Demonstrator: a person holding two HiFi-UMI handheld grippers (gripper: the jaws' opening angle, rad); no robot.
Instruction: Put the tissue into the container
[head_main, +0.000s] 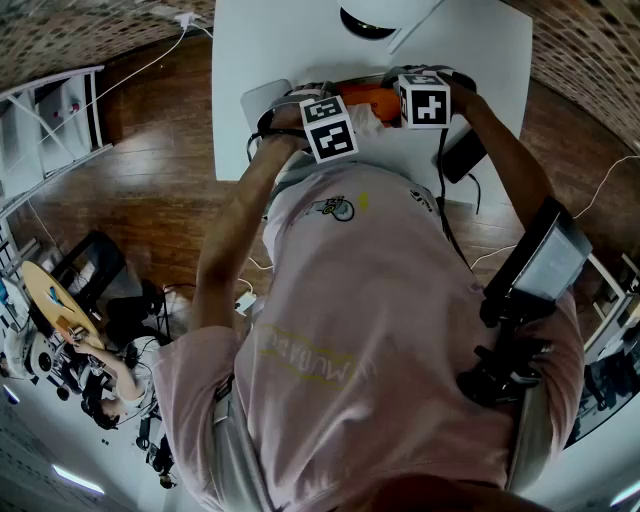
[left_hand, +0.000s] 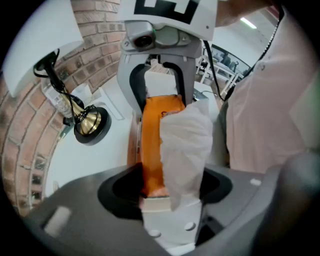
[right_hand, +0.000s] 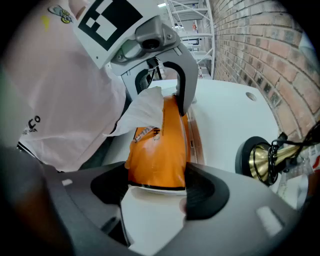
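An orange tissue pack (left_hand: 152, 150) hangs between my two grippers above the white table (head_main: 290, 50). My left gripper (left_hand: 167, 200) is shut on one end of it. A white tissue (left_hand: 185, 145) sticks out of the pack's side and drapes down to the left gripper's lower pad. My right gripper (right_hand: 157, 187) is shut on the other end of the pack (right_hand: 160, 150). From there the tissue (right_hand: 142, 112) spreads left, toward the person's shirt. In the head view both marker cubes sit close together over the pack (head_main: 372, 100).
A brass bell-shaped object on a black base (left_hand: 90, 122) stands on the table near the brick wall (right_hand: 260, 50). A brown strip (right_hand: 194, 140) lies under the pack. A pale rounded object (head_main: 262, 100) and a black device (head_main: 462, 155) flank the grippers.
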